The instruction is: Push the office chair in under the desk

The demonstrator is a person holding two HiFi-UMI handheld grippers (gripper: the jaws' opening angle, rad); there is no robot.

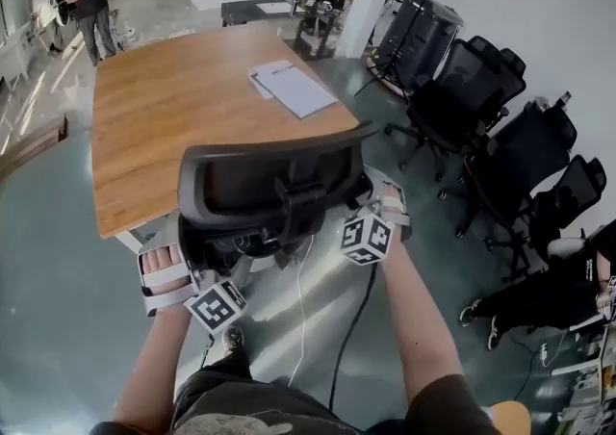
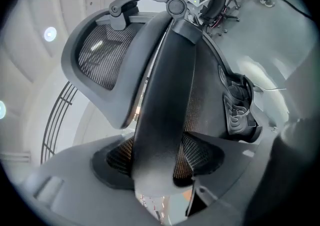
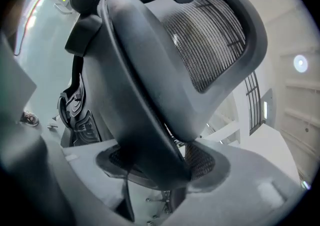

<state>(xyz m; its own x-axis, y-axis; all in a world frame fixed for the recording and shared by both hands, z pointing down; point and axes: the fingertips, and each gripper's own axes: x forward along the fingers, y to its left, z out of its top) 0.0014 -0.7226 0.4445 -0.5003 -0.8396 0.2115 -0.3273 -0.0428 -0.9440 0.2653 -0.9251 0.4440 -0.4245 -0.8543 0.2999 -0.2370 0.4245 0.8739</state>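
A black mesh office chair [image 1: 269, 192] stands with its back toward me, its seat at the near edge of the wooden desk [image 1: 173, 115]. My left gripper [image 1: 188, 269] holds the left edge of the chair back, and my right gripper [image 1: 373, 212] holds the right edge. In the left gripper view the chair's back frame [image 2: 165, 80] runs down between the two pads of the left gripper [image 2: 160, 167], which press on it. The right gripper view shows the same: the back frame [image 3: 145, 85] is clamped between the pads of the right gripper [image 3: 160, 167]. The seat is hidden behind the backrest.
White papers [image 1: 294, 89] lie on the desk's far right part. Several black chairs [image 1: 472, 96] stand along the right wall, and a seated person's legs [image 1: 529, 298] stretch out at the lower right. A cable [image 1: 303, 298] runs over the floor by my shoe [image 1: 234, 337]. People stand at the back.
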